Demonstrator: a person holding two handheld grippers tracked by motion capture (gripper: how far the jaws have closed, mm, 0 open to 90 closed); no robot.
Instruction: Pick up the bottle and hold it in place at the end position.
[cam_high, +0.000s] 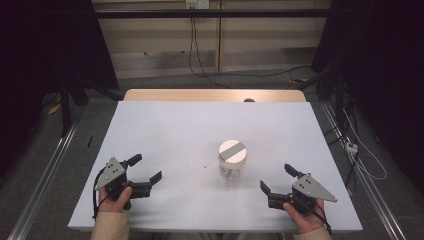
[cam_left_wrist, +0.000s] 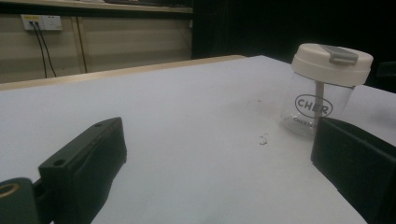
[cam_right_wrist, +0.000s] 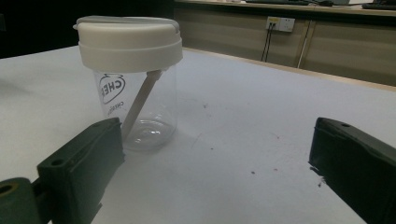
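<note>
High view: the left gripper (cam_high: 147, 169) and right gripper (cam_high: 276, 179) rest near the table's (cam_high: 165, 125) front edge, jaws spread wide and empty. Between and beyond them stands a clear jar (cam_high: 232, 160) with a cream lid, upright, holding a slanted stick (cam_right_wrist: 140, 102). Bare tabletop surrounds it.

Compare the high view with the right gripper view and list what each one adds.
High view alone: both hands with the open left gripper and right gripper, the grey strip across the lid, and the whole table.
Right gripper view alone: a pale stick leaning inside, and backwards lettering.
Both: the clear jar, upright, lid on, untouched.
</note>
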